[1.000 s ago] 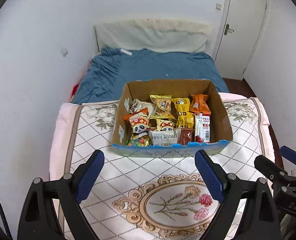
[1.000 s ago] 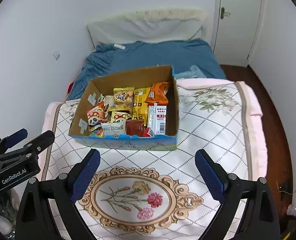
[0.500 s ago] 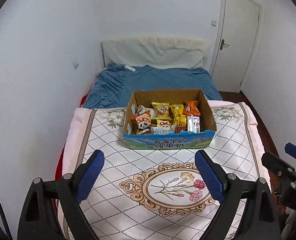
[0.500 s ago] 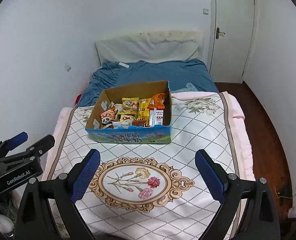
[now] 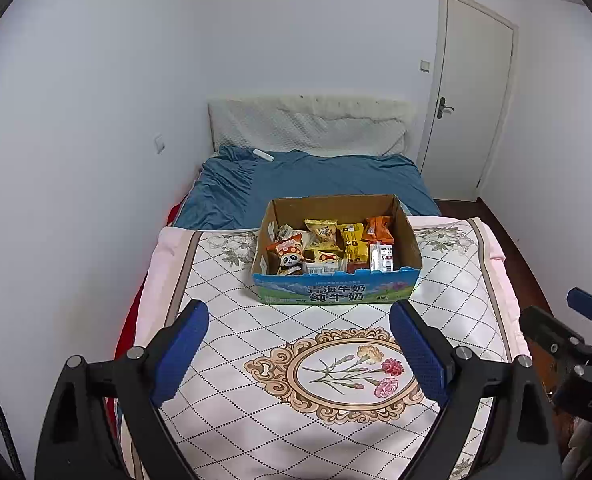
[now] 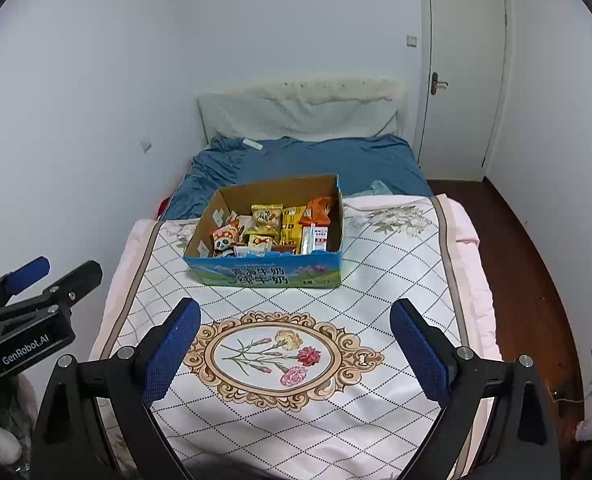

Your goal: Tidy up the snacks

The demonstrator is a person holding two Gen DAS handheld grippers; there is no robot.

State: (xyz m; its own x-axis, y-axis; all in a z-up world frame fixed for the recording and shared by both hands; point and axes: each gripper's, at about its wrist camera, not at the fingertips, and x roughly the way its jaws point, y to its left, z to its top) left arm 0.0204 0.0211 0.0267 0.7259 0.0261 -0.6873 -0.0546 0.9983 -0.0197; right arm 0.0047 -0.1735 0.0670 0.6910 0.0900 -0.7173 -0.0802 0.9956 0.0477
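An open cardboard box (image 5: 336, 292) with a blue printed front stands on the quilt and holds several snack packets (image 5: 328, 244): yellow, orange, a panda pack, a white carton. It also shows in the right wrist view (image 6: 268, 276). My left gripper (image 5: 300, 352) is open and empty, well short of the box above the quilt. My right gripper (image 6: 292, 348) is open and empty, likewise back from the box. The right gripper shows at the right edge of the left wrist view (image 5: 568, 340); the left gripper shows at the left edge of the right wrist view (image 6: 36, 284).
The box rests on a pink and white quilt (image 5: 336, 372) with a flower medallion, laid over a bed with a blue sheet (image 5: 304, 180). White walls close in on the left. A closed door (image 5: 472, 92) and dark wooden floor (image 6: 524, 260) lie to the right.
Both grippers have pulled back and up from the box, which now looks smaller and farther. Its printed front has come into view. Both grippers stayed open.
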